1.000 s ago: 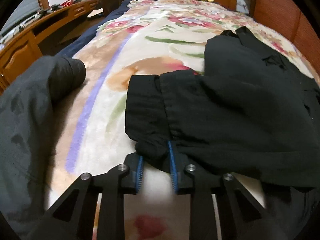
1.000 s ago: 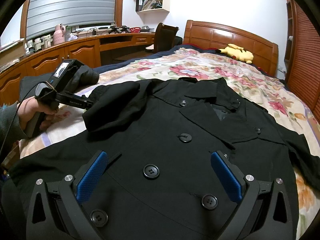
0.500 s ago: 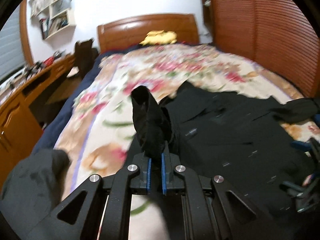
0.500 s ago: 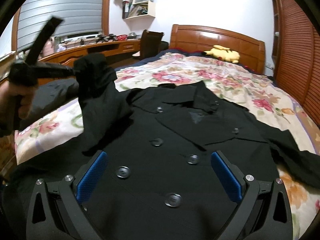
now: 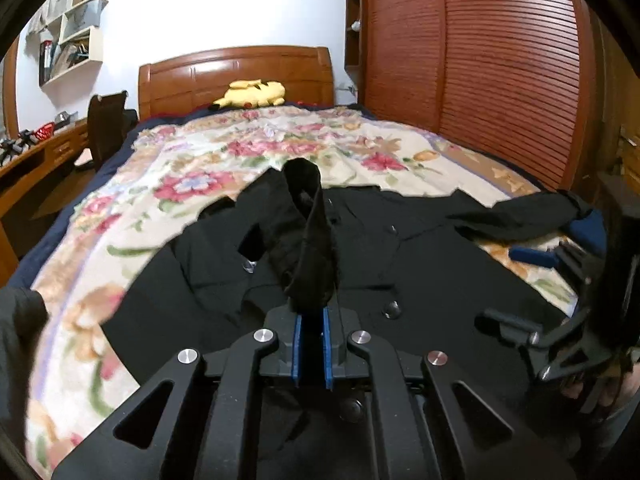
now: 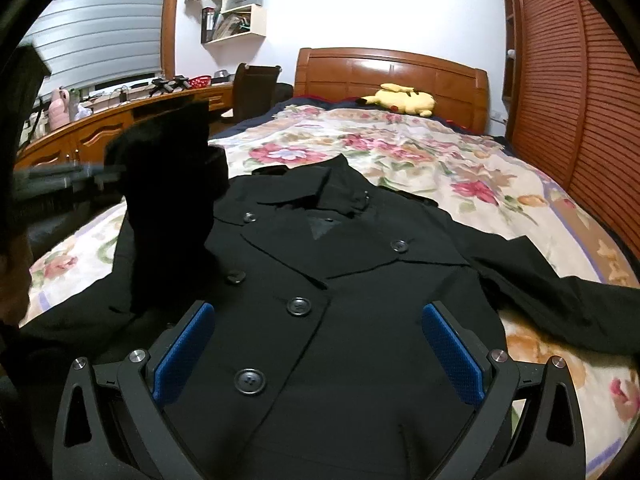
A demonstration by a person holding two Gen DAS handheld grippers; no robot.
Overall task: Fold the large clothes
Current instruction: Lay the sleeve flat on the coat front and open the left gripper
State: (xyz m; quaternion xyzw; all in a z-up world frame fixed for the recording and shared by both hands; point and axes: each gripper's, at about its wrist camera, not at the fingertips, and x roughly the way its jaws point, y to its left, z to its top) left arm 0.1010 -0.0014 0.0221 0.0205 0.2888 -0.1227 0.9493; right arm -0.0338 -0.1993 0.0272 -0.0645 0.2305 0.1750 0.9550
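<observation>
A black double-breasted coat [image 6: 320,280] lies face up on the floral bedspread [image 6: 420,152], collar toward the headboard. My left gripper [image 5: 309,344] is shut on the cuff of the coat's left sleeve [image 5: 308,240] and holds it lifted over the coat's front; the raised sleeve also shows in the right wrist view [image 6: 168,208]. My right gripper [image 6: 318,344] is open and empty, low over the coat's buttoned front. The coat's other sleeve [image 6: 560,300] lies stretched out to the right on the bed.
A yellow plush toy [image 6: 400,100] lies by the wooden headboard [image 6: 392,68]. A wooden desk [image 6: 120,120] with a chair [image 6: 256,88] runs along the left. A slatted wooden wardrobe [image 5: 480,60] stands on the right. A dark grey garment [image 5: 16,344] lies at the bed's left edge.
My left gripper closed on the sleeve cuff, lifted it off the bed and carried it right, over the coat's front. My right gripper stayed open above the coat.
</observation>
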